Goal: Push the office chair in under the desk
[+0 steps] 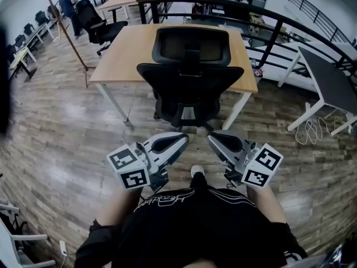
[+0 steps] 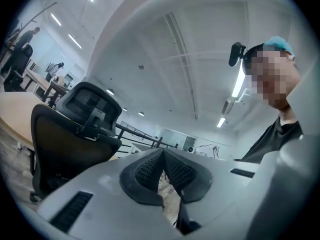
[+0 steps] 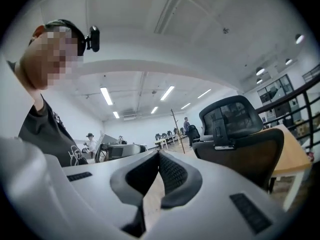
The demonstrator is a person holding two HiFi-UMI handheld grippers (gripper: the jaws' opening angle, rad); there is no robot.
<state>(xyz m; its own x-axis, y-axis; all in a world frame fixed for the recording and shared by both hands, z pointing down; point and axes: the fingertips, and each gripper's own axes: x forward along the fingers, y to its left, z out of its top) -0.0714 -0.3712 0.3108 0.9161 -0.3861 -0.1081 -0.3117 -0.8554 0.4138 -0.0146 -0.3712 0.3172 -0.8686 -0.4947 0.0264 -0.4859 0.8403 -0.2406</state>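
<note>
Our left tool (image 1: 181, 140) and right tool (image 1: 213, 139) are both closed and empty. We judge that pushing the black mesh office chair (image 1: 190, 85) off-centre could swivel it into the pale wooden tabletop's (image 1: 124, 53) white leg (image 1: 114, 101).

**Lighting:** bright, even, indoor.
**Source:** long white ceiling strip lights (image 2: 239, 84), seen lit in both gripper views.
**Glare:** pale patches of sheen on the glossy grey-brown wood-plank floor (image 1: 61, 113), at the left of the head view.
**Shadows:** soft and faint beneath the pale wooden rectangular desk (image 1: 122, 54).
**Backlight:** the black mesh-backed office chair (image 2: 65, 144) is nearly a silhouette against the white ceiling in the left gripper view.
**Distortion:** strong fisheye in all three views; the floor planks curve toward the edges.
**Vignette:** black corners in both gripper views.
**Blur:** a dark smear along the left edge of the head view; the distant background is soft.
</note>
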